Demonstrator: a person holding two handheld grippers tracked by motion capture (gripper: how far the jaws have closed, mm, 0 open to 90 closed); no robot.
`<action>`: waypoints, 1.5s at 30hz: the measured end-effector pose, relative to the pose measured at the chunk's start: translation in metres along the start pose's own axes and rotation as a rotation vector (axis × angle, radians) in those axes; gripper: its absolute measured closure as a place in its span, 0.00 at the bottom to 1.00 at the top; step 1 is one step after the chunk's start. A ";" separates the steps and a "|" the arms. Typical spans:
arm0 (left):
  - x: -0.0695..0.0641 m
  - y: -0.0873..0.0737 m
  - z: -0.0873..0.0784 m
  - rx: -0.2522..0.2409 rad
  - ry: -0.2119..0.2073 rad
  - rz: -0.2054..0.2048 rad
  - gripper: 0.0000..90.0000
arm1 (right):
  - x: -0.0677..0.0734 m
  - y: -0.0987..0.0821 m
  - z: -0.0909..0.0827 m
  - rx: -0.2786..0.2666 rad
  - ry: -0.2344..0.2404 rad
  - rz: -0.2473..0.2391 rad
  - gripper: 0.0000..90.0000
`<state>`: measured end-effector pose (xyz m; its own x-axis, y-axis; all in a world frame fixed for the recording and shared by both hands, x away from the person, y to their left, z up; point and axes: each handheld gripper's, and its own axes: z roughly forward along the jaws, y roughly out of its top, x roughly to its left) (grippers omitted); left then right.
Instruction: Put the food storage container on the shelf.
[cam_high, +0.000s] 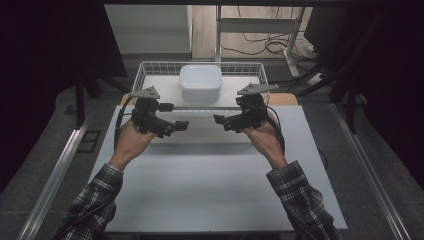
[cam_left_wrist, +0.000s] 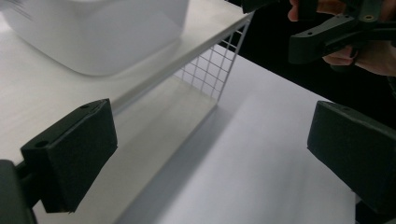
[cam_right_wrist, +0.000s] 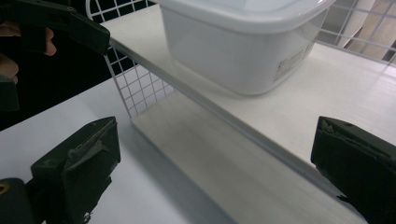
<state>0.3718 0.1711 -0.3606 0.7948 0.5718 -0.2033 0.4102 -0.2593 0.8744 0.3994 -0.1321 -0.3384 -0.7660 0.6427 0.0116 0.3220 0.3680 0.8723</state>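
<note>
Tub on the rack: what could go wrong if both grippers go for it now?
1. The tub sits behind the rack's wire wall; fingers may snag the mesh.
2. Left gripper and right gripper face each other closely and could collide.
3. The tub's smooth, tapered sides may slip from the open fingers.

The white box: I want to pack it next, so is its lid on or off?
On. The white box on the rack wears a flat lid whose rim overhangs its walls.
</note>
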 end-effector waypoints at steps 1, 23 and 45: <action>-0.002 -0.002 0.001 0.002 -0.002 0.003 0.02 | 0.001 -0.002 -0.001 0.003 0.002 -0.001 0.01; -0.020 -0.054 0.017 0.033 0.019 0.033 0.04 | 0.023 -0.041 0.000 0.010 0.044 -0.017 0.02; -0.039 -0.100 0.028 0.023 0.073 0.054 0.06 | 0.034 -0.087 0.005 0.060 0.048 -0.036 0.00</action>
<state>0.3126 0.1527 -0.4522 0.7820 0.6111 -0.1225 0.3782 -0.3090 0.8727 0.3481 -0.1384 -0.4161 -0.8031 0.5959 0.0054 0.3256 0.4311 0.8415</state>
